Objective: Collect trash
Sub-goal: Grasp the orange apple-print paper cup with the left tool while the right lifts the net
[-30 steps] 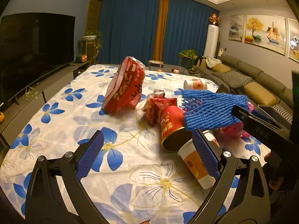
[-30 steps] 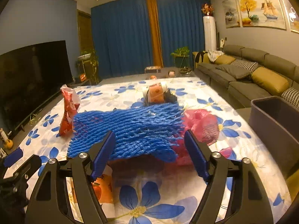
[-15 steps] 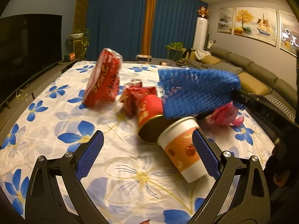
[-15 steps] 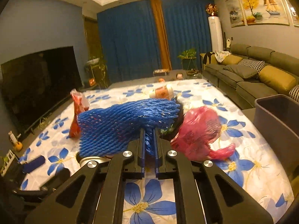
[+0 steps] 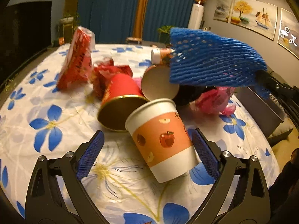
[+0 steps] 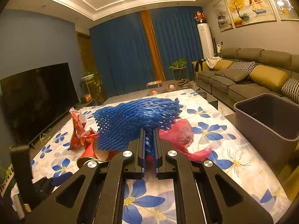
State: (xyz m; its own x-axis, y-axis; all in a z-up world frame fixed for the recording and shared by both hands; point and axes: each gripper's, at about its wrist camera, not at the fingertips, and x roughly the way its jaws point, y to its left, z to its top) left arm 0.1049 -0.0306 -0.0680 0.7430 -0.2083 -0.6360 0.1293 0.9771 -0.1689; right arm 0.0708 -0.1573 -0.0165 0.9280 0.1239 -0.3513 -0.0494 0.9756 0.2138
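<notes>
My right gripper [image 6: 149, 132] is shut on a blue foam net [image 6: 134, 117] and holds it lifted above the table; the net also shows in the left wrist view [image 5: 214, 59]. My left gripper [image 5: 147, 145] is open, its jaws on either side of a tipped white-and-orange apple-print paper cup [image 5: 160, 140], not touching it. Beyond the cup lie a red cup with a gold rim [image 5: 119, 100], a brown tube end [image 5: 158, 84], a crumpled red wrapper [image 5: 104, 74], a red snack bag [image 5: 78, 59] and a pink plastic bag [image 5: 214, 100], which also shows in the right wrist view [image 6: 179, 132].
The table has a white cloth with blue flowers [image 6: 214, 130]. A grey bin [image 6: 269, 119] stands off the table's right edge, also in the left wrist view [image 5: 261, 106]. A small bottle [image 5: 158, 55] lies farther back. A TV [image 6: 37, 97] is left, a sofa [image 6: 243, 74] right.
My right gripper closed on the blue net and lifted it off the pile. My left gripper moved forward and its open jaws now flank the apple cup.
</notes>
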